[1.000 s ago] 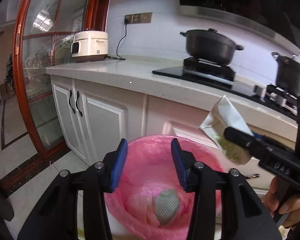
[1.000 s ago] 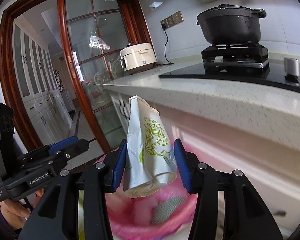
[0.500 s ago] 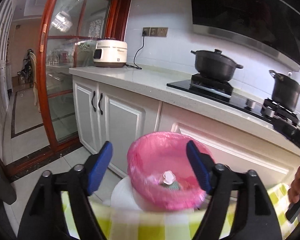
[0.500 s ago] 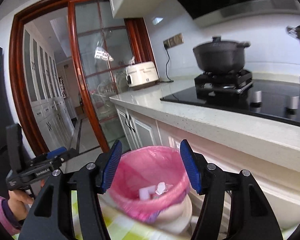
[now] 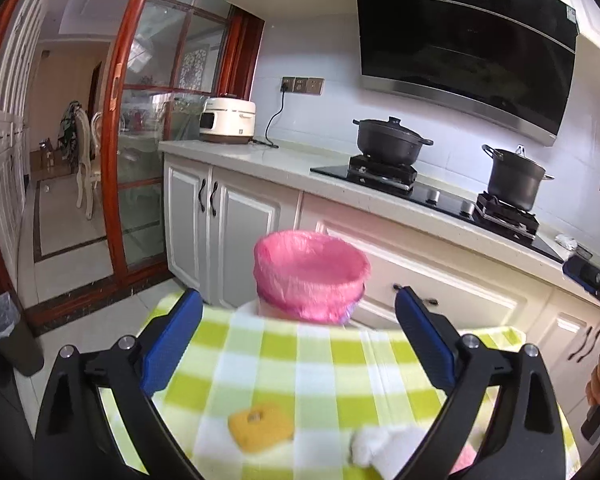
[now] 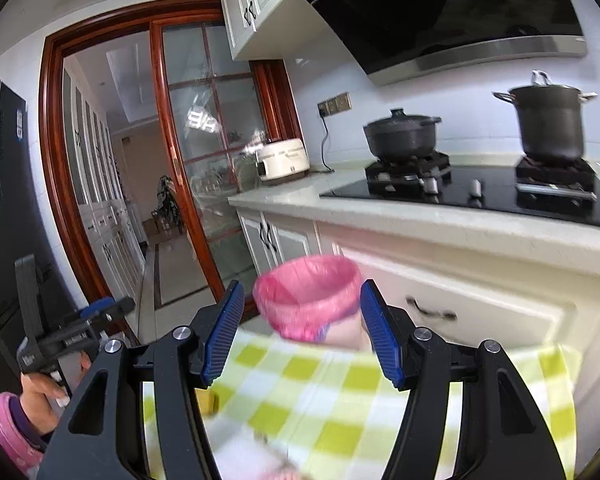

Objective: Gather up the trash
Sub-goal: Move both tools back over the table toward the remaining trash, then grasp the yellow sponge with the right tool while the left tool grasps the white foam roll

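A bin with a pink liner (image 5: 312, 272) (image 6: 308, 300) stands beyond the far edge of a table with a green-and-white checked cloth (image 5: 300, 364) (image 6: 320, 392). On the cloth lie a yellow piece (image 5: 260, 426) and a white crumpled tissue (image 5: 374, 446), both blurred. My left gripper (image 5: 298, 300) hovers over the table, its jaws opening wide with nothing between them. My right gripper (image 6: 300, 288) is open and holds nothing, and it frames the bin from a distance. Each view catches the other hand's tool at its edge.
Behind the bin runs a white counter (image 5: 284, 164) with cabinets below, a hob with two dark pots (image 5: 392, 140) (image 5: 514, 178) and a rice cooker (image 5: 228, 120). A red-framed glass door (image 5: 140, 160) is at left. A dark floor bin (image 5: 4, 332) stands at the left.
The right gripper let go of the white green-patterned bag, which dropped into the bin. Both grippers pulled back from the bin to over the table. The left jaws spread wider.
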`<move>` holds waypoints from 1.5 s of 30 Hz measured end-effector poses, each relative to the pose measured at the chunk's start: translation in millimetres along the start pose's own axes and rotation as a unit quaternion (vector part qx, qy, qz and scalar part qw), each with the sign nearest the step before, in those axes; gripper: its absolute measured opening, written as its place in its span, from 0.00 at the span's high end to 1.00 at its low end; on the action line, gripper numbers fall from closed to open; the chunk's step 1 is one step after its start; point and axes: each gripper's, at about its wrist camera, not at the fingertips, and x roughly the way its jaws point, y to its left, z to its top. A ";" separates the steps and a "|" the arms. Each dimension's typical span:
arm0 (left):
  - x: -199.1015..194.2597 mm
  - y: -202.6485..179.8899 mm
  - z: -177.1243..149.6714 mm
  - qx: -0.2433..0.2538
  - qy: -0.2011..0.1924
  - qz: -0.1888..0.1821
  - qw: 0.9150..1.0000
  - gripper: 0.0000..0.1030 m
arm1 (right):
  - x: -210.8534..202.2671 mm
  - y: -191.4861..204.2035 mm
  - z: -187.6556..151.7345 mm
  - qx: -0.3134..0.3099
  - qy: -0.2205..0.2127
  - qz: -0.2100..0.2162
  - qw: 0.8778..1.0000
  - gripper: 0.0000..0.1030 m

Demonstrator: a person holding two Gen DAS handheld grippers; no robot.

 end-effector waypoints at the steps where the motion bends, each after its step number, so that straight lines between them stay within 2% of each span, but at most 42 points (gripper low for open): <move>1: -7.0 -0.8 -5.5 -0.001 0.001 0.000 1.000 0.09 | -6.6 0.1 -7.9 0.001 0.004 -0.004 1.000 0.43; 6: -41.5 -5.6 -41.9 -0.001 0.013 0.006 1.000 0.09 | -39.9 -13.7 -55.9 0.023 0.024 -0.042 0.999 0.43; 13: -58.5 -18.5 -89.8 0.012 0.035 0.004 0.999 0.09 | -70.3 -26.7 -115.6 0.051 0.052 -0.081 0.994 0.43; 21: -65.3 -30.9 -134.0 0.013 0.066 -0.003 0.998 0.09 | -76.3 -40.0 -163.3 0.084 0.084 -0.114 0.986 0.41; 34: -52.5 -38.4 -170.4 0.027 0.104 -0.009 0.994 0.09 | -48.4 -60.5 -194.4 0.108 0.131 -0.139 0.976 0.36; 45: -38.5 -31.6 -173.6 0.017 0.118 -0.007 0.993 0.09 | -16.2 -70.8 -199.2 0.116 0.159 -0.144 0.970 0.33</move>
